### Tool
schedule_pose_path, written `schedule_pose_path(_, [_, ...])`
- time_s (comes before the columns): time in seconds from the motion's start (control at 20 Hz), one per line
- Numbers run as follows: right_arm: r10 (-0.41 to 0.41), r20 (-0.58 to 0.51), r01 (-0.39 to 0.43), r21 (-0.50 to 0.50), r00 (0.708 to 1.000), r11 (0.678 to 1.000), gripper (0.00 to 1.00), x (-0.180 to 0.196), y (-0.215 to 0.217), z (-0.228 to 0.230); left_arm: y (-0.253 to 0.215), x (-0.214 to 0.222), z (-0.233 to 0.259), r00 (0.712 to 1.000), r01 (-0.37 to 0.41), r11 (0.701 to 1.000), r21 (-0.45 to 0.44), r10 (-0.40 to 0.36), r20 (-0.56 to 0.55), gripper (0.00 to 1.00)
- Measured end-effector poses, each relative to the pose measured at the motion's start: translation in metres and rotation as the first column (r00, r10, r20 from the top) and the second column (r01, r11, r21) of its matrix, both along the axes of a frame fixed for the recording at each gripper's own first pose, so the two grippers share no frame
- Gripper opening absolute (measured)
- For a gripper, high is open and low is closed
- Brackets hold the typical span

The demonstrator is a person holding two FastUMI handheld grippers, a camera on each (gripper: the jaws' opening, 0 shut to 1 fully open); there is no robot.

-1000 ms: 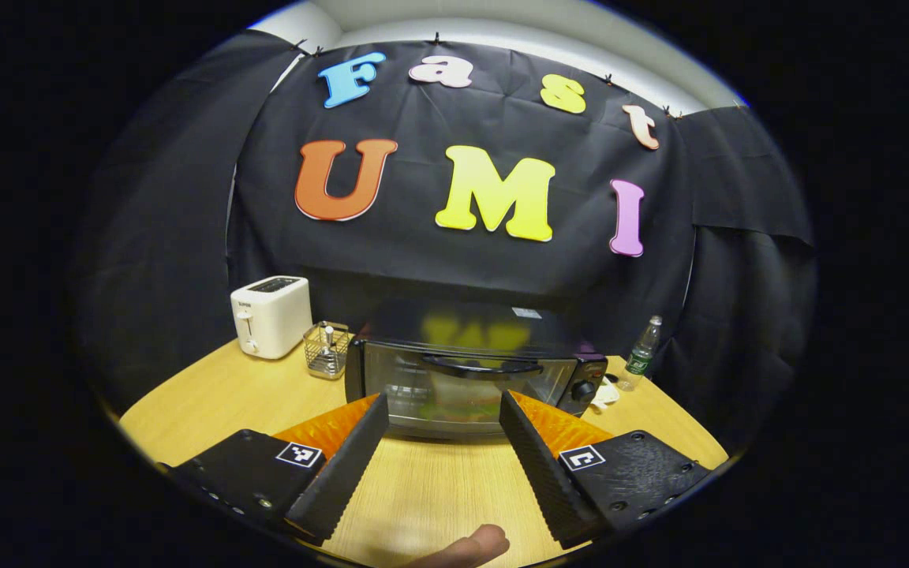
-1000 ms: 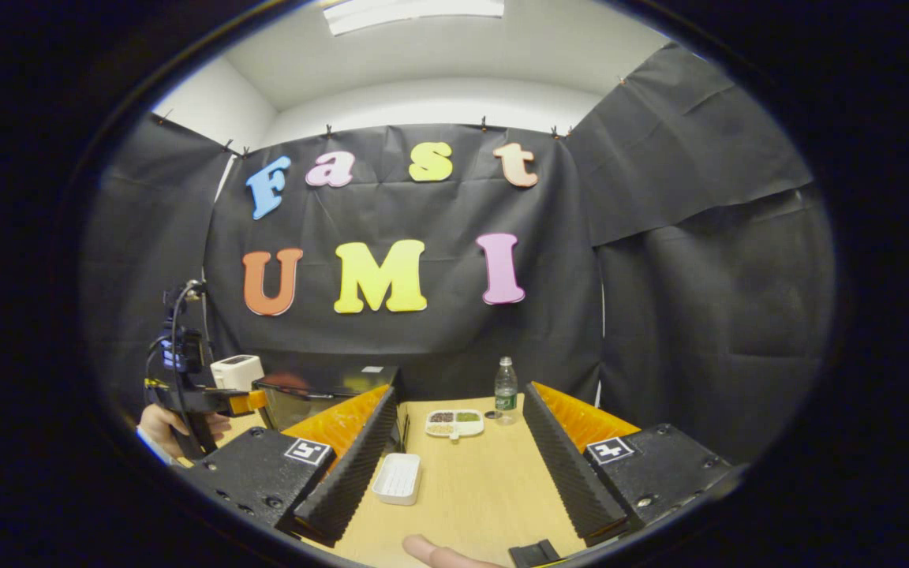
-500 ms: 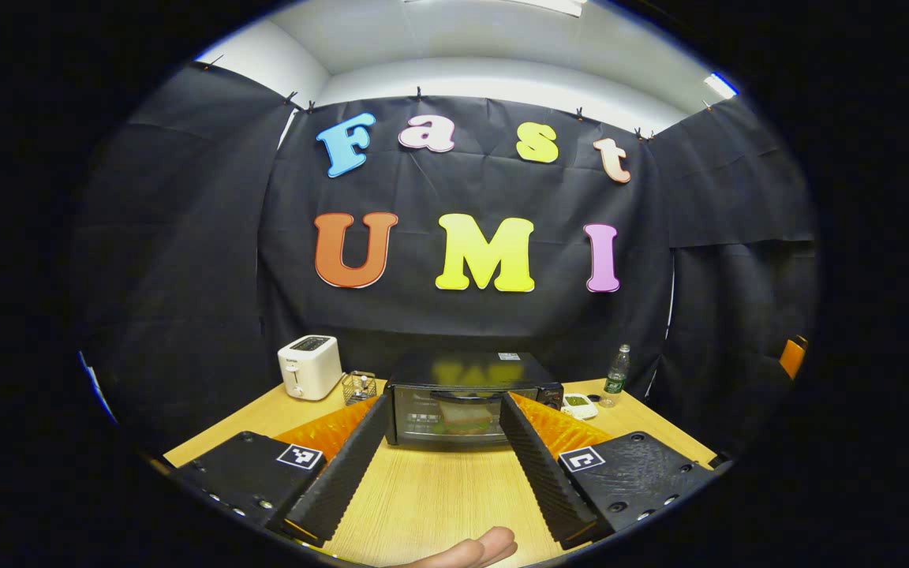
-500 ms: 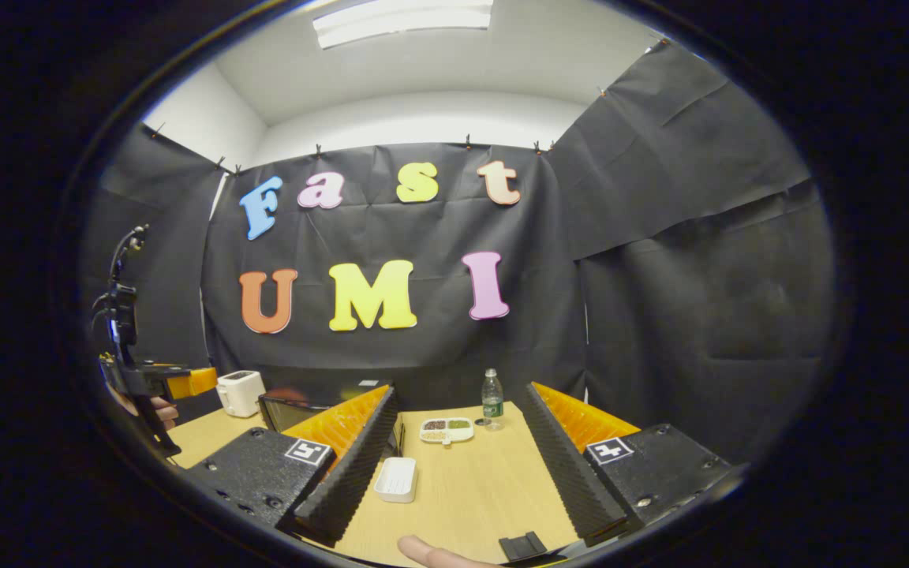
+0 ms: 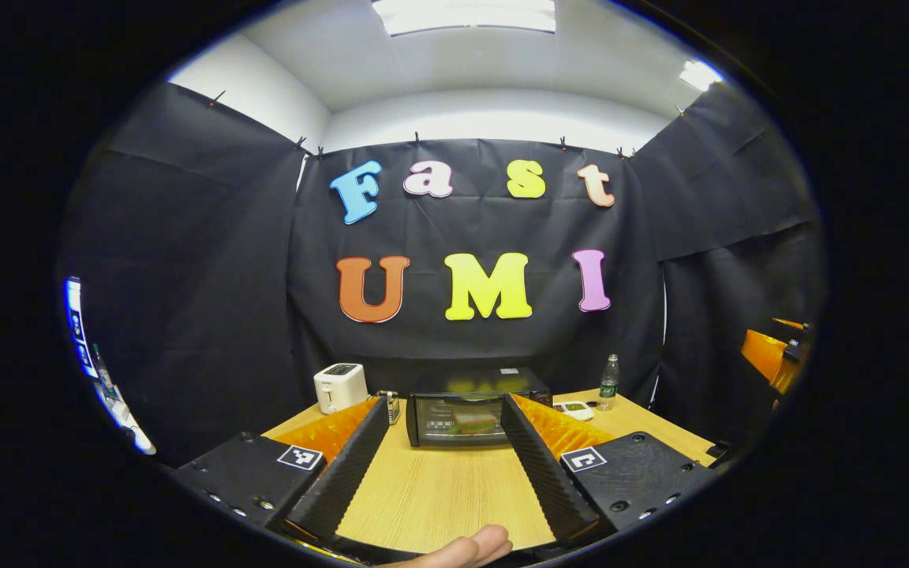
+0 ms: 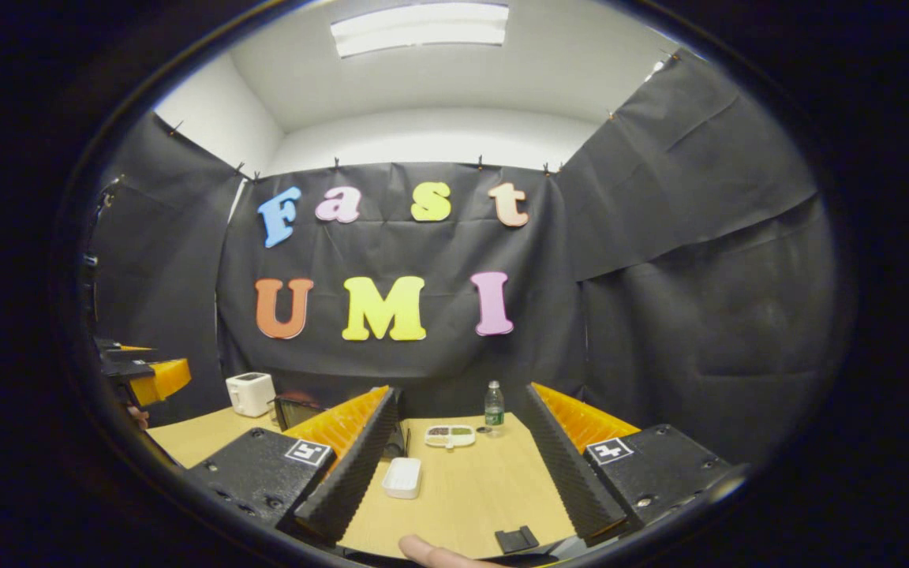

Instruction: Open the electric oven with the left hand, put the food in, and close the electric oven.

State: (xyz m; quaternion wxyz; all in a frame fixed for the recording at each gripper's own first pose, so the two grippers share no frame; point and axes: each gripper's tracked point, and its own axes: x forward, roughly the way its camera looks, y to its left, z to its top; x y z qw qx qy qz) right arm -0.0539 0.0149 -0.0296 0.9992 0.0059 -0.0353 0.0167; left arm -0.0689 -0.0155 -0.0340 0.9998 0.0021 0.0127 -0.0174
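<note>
The black electric oven (image 5: 458, 418) stands at the far middle of the wooden table (image 5: 439, 505), its glass door upright and closed. Through the glass a sandwich-like food (image 5: 476, 421) shows inside. My left gripper (image 5: 443, 401) is open, well back from the oven, with nothing between its fingers. My right gripper (image 6: 458, 392) is open too and holds nothing. In the right gripper view the oven (image 6: 295, 410) is partly hidden behind a finger, and the left gripper (image 6: 143, 377) sits at the left edge. The right gripper (image 5: 774, 356) appears at the right edge of the left gripper view.
A white toaster (image 5: 340, 386) and a small wire rack (image 5: 390, 404) stand left of the oven. A water bottle (image 6: 494, 404), a divided dish (image 6: 449, 435), an empty white tray (image 6: 403, 477) and a small black piece (image 6: 516, 539) lie on the table's right side.
Both grippers have drawn back from the table and tilted up, so the oven looks smaller and farther. Its door stays closed with the food inside. Both grippers remain open.
</note>
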Motion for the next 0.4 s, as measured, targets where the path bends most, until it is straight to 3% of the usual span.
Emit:
schedule_pose_path(0.15, [0.043, -0.025, -0.043, -0.007, 0.999, 0.999, 0.99, 0.0, 0.017, -0.01, 0.004, -0.005, -0.004, 0.999, -0.034, 0.999, -0.015, 0.034, 0.006, 0.94])
schedule_pose_path(0.35, [0.063, -0.034, -0.063, -0.001, 0.997, 0.998, 1.0, 0.004, 0.021, -0.016, -0.004, -0.007, -0.009, 1.0, -0.002, 1.0, -0.022, 0.002, -0.006, 0.94])
schedule_pose_path(0.4, [0.055, -0.031, -0.055, 0.0, 0.998, 0.998, 1.0, 0.004, 0.02, -0.015, -0.007, -0.007, -0.01, 1.0, 0.012, 1.0, -0.022, -0.012, -0.007, 0.82])
